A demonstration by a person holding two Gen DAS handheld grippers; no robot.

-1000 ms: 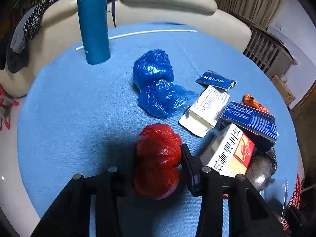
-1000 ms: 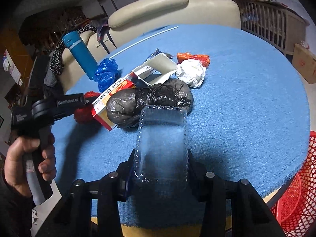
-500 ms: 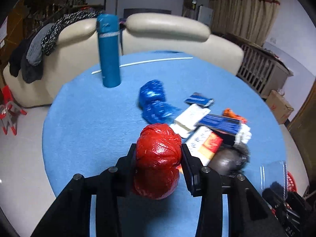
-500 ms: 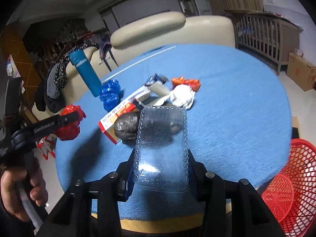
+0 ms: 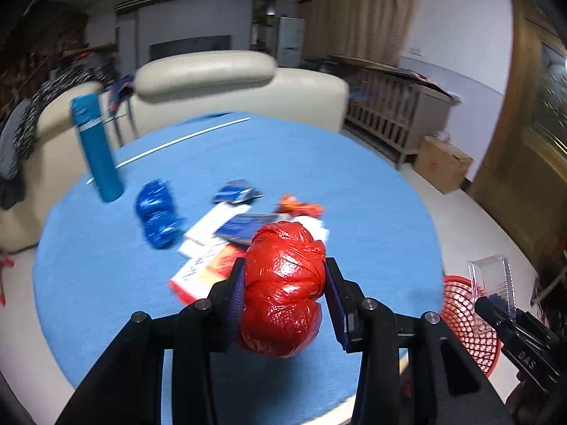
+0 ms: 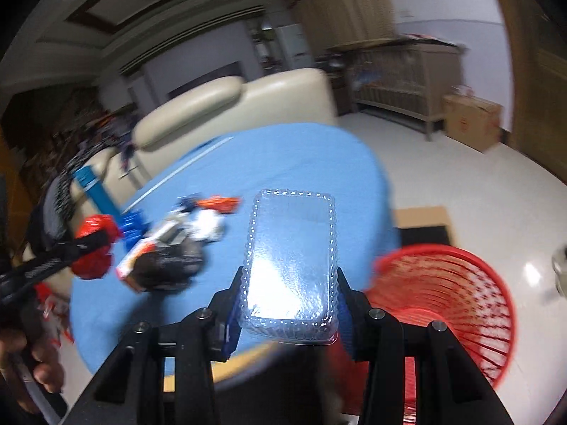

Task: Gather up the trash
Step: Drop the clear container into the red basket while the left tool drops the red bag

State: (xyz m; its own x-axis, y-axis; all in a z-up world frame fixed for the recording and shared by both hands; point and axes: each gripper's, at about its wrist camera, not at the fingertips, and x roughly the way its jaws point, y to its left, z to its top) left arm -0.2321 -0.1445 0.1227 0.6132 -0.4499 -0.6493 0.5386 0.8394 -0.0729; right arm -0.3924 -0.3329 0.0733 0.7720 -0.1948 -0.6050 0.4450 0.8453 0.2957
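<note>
Beside the red basket (image 6: 443,304) — right tongs (image 6: 288,294) clamp a clear tray (image 6: 290,265); left tongs (image 5: 283,294) clamp a red bag (image 5: 283,283)

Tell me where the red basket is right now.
In the right wrist view the red basket stands on the floor at lower right, beside the blue table's near edge.

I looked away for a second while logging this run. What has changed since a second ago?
Both claws lifted off the table and swung toward the red basket. The left claw still grips the red bag bundle; the right claw still grips the clear plastic tray. Nothing released. The rest of the trash pile stays on the blue table.
</note>
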